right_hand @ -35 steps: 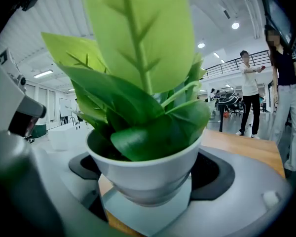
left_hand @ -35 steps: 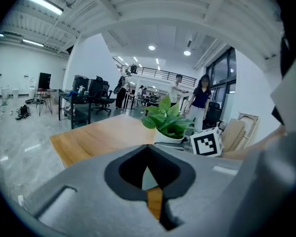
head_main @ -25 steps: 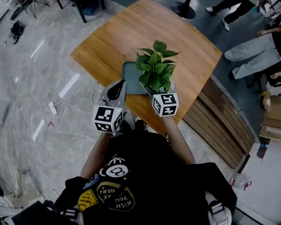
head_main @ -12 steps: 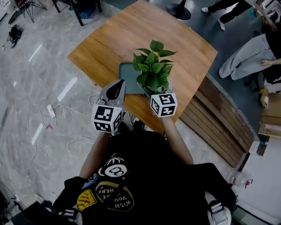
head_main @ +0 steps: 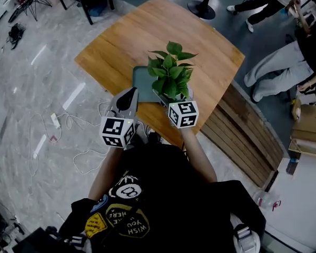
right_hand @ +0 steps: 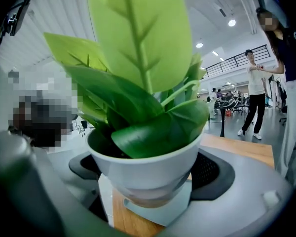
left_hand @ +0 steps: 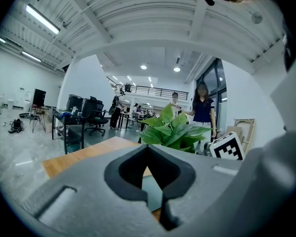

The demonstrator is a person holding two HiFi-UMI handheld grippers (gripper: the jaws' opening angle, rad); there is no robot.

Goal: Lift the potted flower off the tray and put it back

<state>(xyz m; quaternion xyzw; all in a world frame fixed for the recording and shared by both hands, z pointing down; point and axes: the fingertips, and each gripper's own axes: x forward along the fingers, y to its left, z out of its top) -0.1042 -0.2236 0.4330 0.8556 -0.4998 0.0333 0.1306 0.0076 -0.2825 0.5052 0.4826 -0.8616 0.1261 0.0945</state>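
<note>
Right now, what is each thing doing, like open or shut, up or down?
plant: upright, gripped at its pot by the right tool, over the tray.
right tool: shut on the plant's pot.
left tool: shut, empty.
tray: flat on the table.

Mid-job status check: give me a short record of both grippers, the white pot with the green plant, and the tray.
right gripper: shut on the white round pot of the green leafy plant
left gripper: shut, empty, apart from the pot
pot: upright, over the grey-green flat tray; contact with it unclear
tray: on the wooden table
</note>
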